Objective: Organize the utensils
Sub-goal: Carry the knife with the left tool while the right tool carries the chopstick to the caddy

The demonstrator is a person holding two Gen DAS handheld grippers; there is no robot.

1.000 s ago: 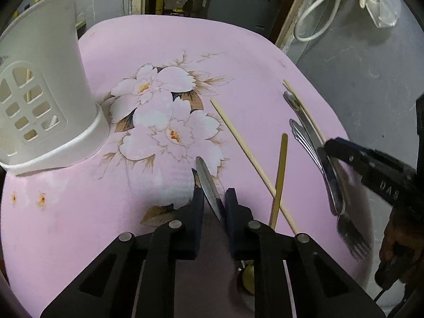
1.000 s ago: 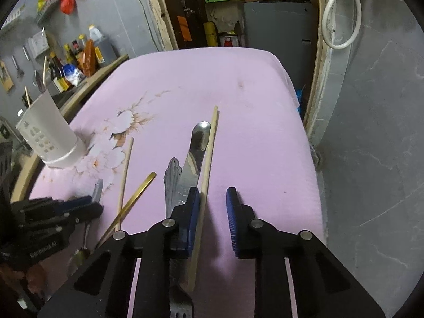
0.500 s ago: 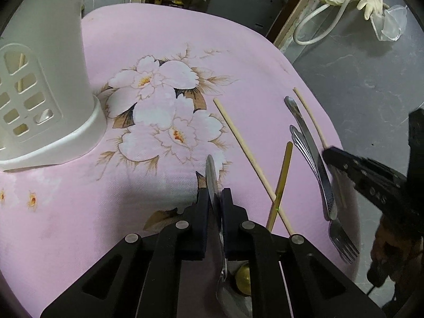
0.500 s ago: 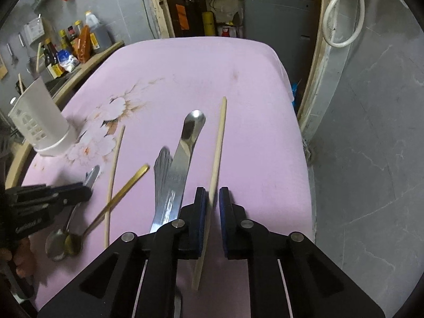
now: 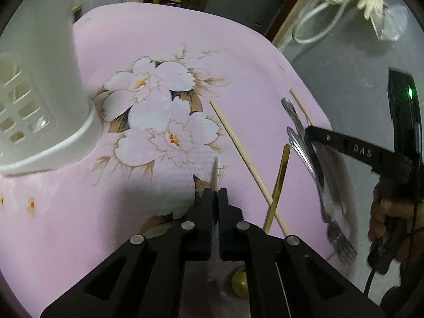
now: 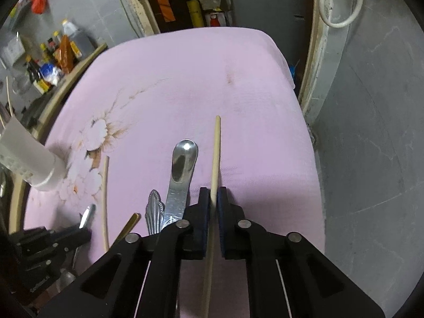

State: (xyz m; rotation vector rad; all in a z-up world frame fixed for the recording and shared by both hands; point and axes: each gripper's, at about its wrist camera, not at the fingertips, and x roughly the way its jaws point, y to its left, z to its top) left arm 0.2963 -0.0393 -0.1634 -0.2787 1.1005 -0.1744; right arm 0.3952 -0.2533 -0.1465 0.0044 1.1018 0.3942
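I have both tools clamped on utensils. My left gripper [image 5: 215,198] is pinched shut on the thin silver handle of a steel spoon [image 5: 215,169], seen edge-on between the black pads, its bowl hidden below the tool. My right gripper [image 6: 214,201] is clenched on a pale, round wooden chopstick [image 6: 216,148], which runs straight ahead from the jaws and back beneath them. I judge each grip is taken mid-shaft so the piece balances for the lift.

Just left of the right tool lie a flat polished steel handle with a rounded end [image 6: 182,169] and a ribbed, pointed steel handle [image 6: 155,209]; the left view shows a fork [image 5: 340,241] there. Right of the left tool, a second wooden chopstick [image 5: 238,143] crosses under a slim gold-coloured spoon [image 5: 281,175].

Everything rests on a soft pink cloth printed with white blossoms [image 5: 164,42]. Far left of the left tool stands a white plastic holder with cut-out slots [image 5: 45,84], upright, presumably where these belong.
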